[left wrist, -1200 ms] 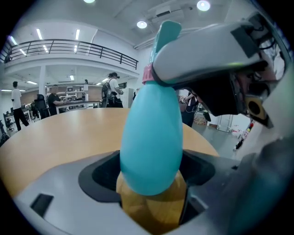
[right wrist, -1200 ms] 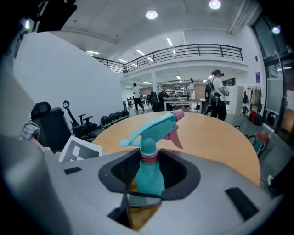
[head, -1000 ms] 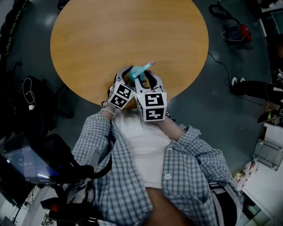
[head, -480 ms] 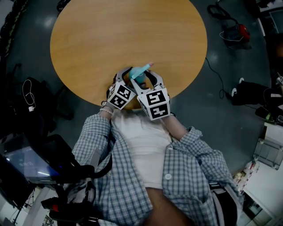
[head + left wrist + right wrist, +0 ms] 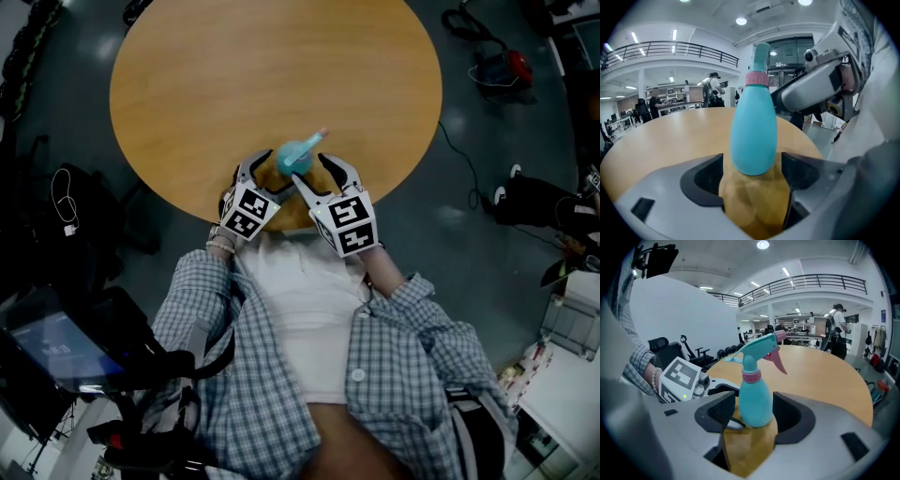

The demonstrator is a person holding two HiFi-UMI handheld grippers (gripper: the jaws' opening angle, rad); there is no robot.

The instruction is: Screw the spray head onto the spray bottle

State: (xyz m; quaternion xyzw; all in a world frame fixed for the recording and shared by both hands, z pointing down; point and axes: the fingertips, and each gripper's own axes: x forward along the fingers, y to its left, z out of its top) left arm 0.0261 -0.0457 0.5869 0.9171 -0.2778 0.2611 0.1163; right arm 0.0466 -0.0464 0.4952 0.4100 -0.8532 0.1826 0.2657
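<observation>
A teal spray bottle (image 5: 295, 157) stands upright near the front edge of the round wooden table (image 5: 234, 75). Its spray head (image 5: 759, 350), with a pink collar and pink trigger, sits on the neck. My left gripper (image 5: 262, 174) is open, and the bottle's base (image 5: 753, 140) is between its jaw tips with a gap on each side. My right gripper (image 5: 322, 172) is also open. Its jaws have just been opening, and the bottle (image 5: 754, 401) stands between them with the pads off it. The left gripper's marker cube (image 5: 679, 376) shows beside the bottle.
The table's front edge (image 5: 281, 220) lies just under both grippers. Beyond the bottle stretches bare tabletop (image 5: 281, 66). On the floor to the right are a red object with cables (image 5: 511, 67). A dark chair (image 5: 84, 216) and a screen (image 5: 52, 352) are at the left.
The right gripper has slid down and right off the bottle's top, and its jaws have spread. The bottle now stands uncovered between both grippers. The left gripper has barely moved.
</observation>
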